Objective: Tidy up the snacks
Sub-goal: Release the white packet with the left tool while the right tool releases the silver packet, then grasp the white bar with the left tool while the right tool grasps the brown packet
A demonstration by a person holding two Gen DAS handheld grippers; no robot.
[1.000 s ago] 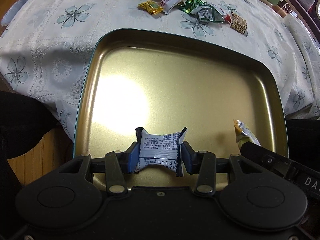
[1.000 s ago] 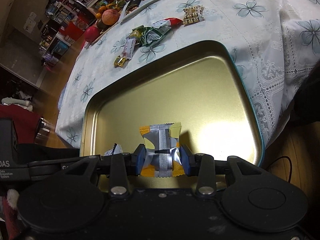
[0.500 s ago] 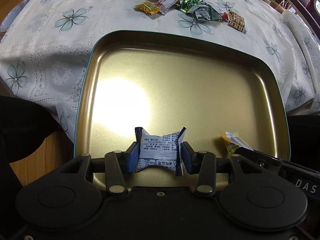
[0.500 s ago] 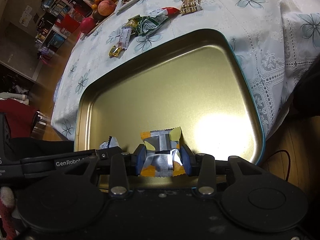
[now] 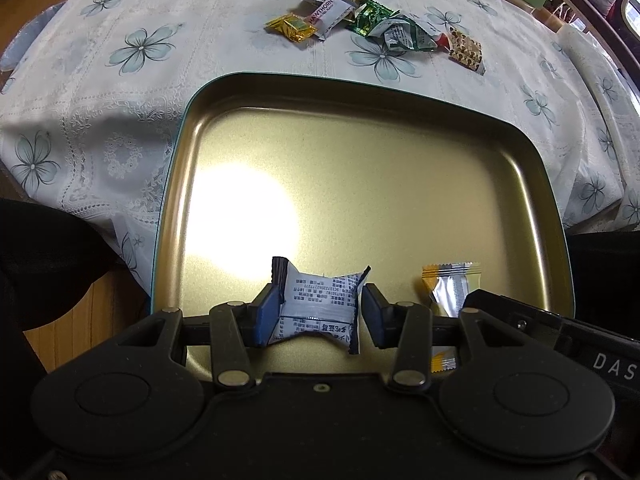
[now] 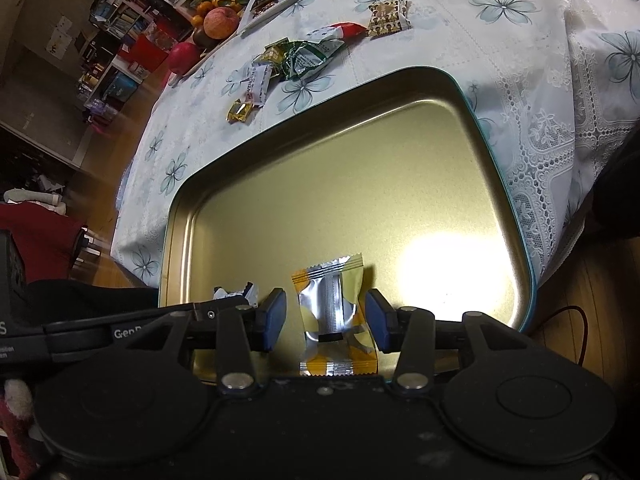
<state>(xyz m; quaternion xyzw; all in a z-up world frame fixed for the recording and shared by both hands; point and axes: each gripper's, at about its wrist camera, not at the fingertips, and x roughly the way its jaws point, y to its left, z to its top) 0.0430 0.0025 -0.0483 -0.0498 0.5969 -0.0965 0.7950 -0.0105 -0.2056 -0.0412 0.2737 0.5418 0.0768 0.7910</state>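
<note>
Left-wrist view shows your left gripper (image 5: 318,312) clamped on the blue-and-white snack packet (image 5: 318,306), its pads pressing both sides of the wrapper low over the near edge of the gold tray (image 5: 360,152). Right-wrist view shows your right gripper (image 6: 326,318) with its jaws opening, both pads clear of the yellow-and-silver snack packet (image 6: 336,316), which stands between them on the tray floor near the front rim. Beyond the tray's far rim, the remaining wrapped snacks (image 5: 376,26) lie in a loose cluster on the flowered tablecloth (image 5: 120,60).
</note>
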